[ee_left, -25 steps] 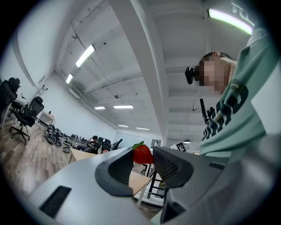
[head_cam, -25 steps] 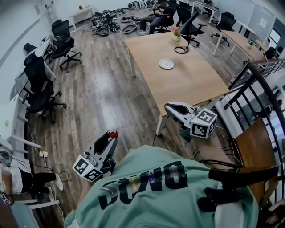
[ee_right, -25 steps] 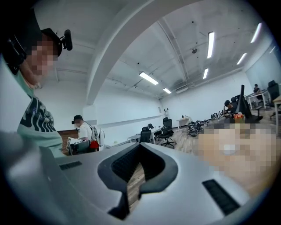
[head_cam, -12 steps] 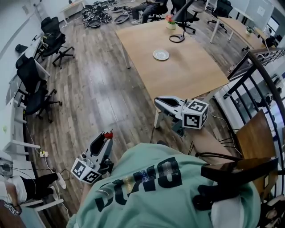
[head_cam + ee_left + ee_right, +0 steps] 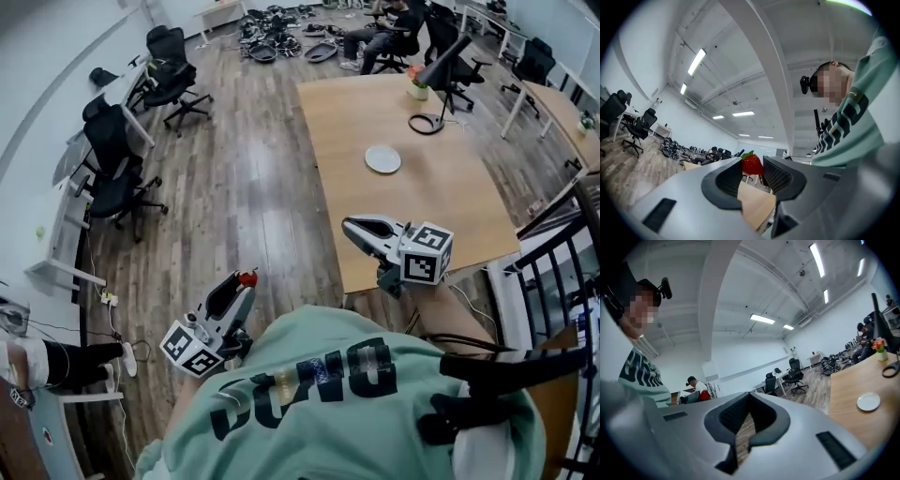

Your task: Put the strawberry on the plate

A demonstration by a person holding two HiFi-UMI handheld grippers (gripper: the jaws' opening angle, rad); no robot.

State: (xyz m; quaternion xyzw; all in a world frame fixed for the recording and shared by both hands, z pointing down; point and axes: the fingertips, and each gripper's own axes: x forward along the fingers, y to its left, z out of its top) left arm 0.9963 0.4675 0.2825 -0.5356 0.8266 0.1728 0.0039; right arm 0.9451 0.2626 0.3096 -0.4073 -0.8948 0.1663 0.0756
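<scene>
A red strawberry with a green top sits pinched between the tips of my left gripper, which is shut on it. In the head view that left gripper hangs low at the left over the wooden floor, the strawberry at its tip. A small white plate lies on the light wooden table ahead, far from the strawberry. My right gripper hovers near the table's near left edge with its jaws shut and empty. The right gripper view shows the right gripper and the plate far off.
A black lamp and a flower pot stand at the table's far end. Black office chairs line the left wall. A person sits at the back, beside gear on the floor. A black railing runs at the right.
The view has shifted: the table and plate now lie nearer and more to the right. Both grippers keep their places before the body, the strawberry still held in the left one.
</scene>
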